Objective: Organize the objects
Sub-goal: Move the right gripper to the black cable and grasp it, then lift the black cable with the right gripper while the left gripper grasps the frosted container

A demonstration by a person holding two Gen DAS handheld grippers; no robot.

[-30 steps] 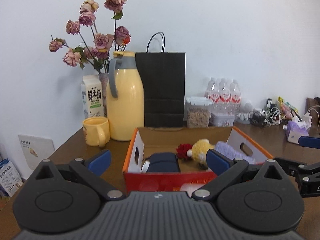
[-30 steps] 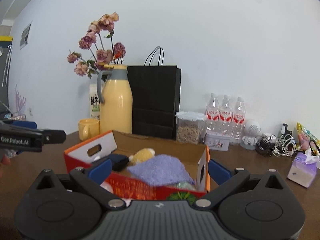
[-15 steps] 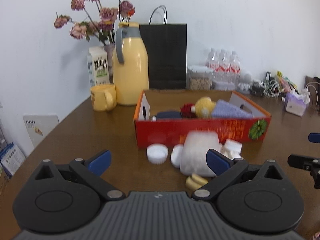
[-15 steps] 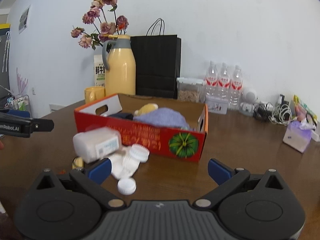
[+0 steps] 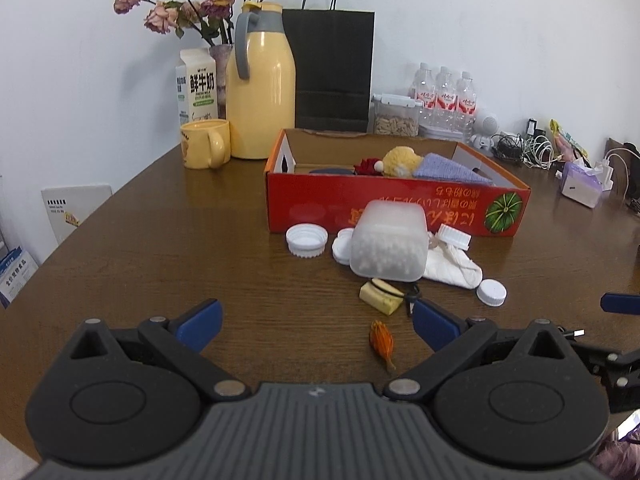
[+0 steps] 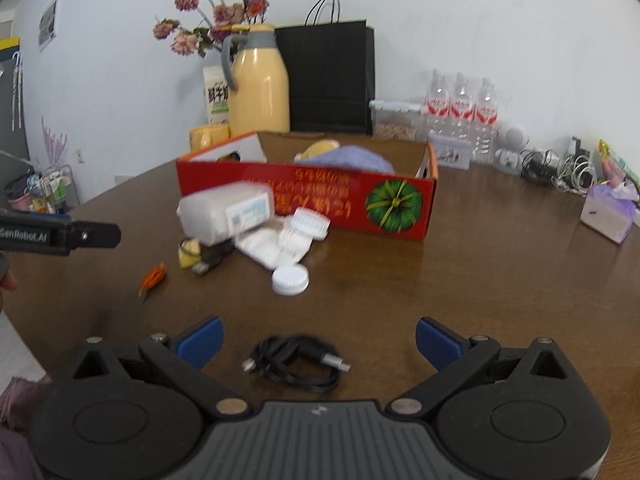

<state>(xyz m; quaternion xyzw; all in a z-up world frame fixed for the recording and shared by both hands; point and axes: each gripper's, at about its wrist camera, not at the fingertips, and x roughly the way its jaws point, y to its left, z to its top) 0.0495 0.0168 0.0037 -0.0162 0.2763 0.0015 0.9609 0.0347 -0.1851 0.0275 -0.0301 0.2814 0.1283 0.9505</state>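
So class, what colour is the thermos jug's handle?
Grey; the thermos jug's handle shows best in the left wrist view.

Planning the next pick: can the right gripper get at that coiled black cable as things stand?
Probably yes. The black cable lies on bare table just ahead of the open right gripper, between its fingers, nothing covering it.

Red box [image 5: 396, 208] with green pumpkin print, white caps [image 5: 307, 241], yellow jug [image 5: 261, 92].

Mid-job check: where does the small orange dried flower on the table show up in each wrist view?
Left wrist: the orange flower lies low centre on the table, just inside the left gripper's right finger.
Right wrist: the same flower sits at left, below the other gripper's black tip.
Shared landmark: the frosted plastic container before the red box.
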